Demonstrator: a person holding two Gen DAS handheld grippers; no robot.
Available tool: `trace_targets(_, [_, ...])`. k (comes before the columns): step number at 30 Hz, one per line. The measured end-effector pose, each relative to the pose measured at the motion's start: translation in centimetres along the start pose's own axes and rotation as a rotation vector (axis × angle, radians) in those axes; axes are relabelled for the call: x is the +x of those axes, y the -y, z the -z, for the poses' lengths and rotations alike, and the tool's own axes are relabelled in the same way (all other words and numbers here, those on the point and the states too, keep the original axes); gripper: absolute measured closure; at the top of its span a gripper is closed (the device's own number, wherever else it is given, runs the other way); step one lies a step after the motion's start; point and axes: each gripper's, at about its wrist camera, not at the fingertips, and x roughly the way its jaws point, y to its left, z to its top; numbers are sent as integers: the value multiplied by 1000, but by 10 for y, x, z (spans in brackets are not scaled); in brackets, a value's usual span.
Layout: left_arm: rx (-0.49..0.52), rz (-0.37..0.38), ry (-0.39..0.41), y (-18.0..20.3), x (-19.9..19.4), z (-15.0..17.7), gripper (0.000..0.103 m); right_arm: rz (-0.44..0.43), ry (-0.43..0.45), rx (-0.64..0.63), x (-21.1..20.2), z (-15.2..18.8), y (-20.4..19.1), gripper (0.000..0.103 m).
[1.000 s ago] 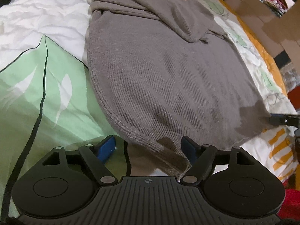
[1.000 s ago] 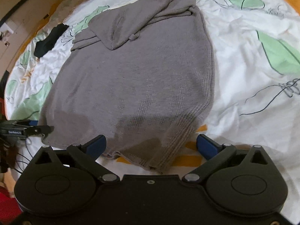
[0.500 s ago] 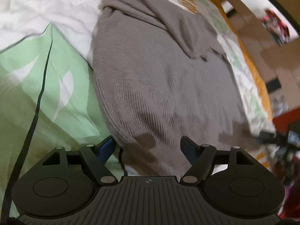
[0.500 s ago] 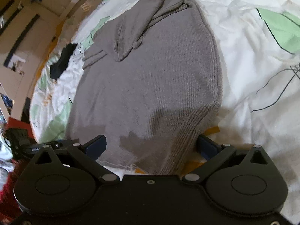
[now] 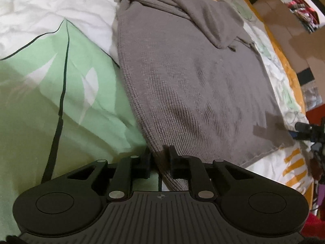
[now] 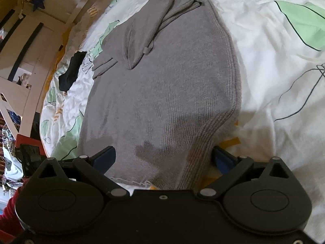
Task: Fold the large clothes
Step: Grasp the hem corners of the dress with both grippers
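Observation:
A large grey knitted sweater [image 5: 193, 77] lies flat on the bed, sleeves folded across its far end. My left gripper [image 5: 159, 162] is shut on the near left corner of the sweater's ribbed hem. In the right wrist view the same sweater [image 6: 162, 93] spreads ahead. My right gripper [image 6: 163, 159] is open, its blue-padded jaws standing either side of the near right hem corner, with the ribbed hem between them. The other gripper shows at the right edge of the left wrist view [image 5: 304, 128].
The bed cover [image 5: 50, 91] is white with green leaf and orange prints. A black garment [image 6: 71, 72] lies on the bed's far left in the right wrist view. A wooden bed frame [image 6: 67, 20] and room clutter lie beyond.
My left gripper moved forward and closed on the hem corner. My right gripper moved forward over the hem and stayed open.

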Motion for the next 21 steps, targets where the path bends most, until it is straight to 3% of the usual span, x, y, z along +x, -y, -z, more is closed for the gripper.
trace_targets(8, [17, 34, -17, 3, 8, 0, 85, 6, -38, -11, 6, -3, 0, 8])
trace_targets(9, [11, 45, -12, 2, 8, 1, 89, 10, -41, -15, 6, -4, 2, 13])
trace_targets(11, [1, 65, 11, -1, 5, 4, 96, 27, -37, -14, 8, -3, 6, 35])
trace_targets(13, [-2, 91, 47, -1, 0, 8, 96, 44, -28, 17, 7, 0, 14, 79])
trace_targets(21, [-124, 268, 258, -5, -26, 1, 96, -124, 155, 11, -23, 0, 15, 84])
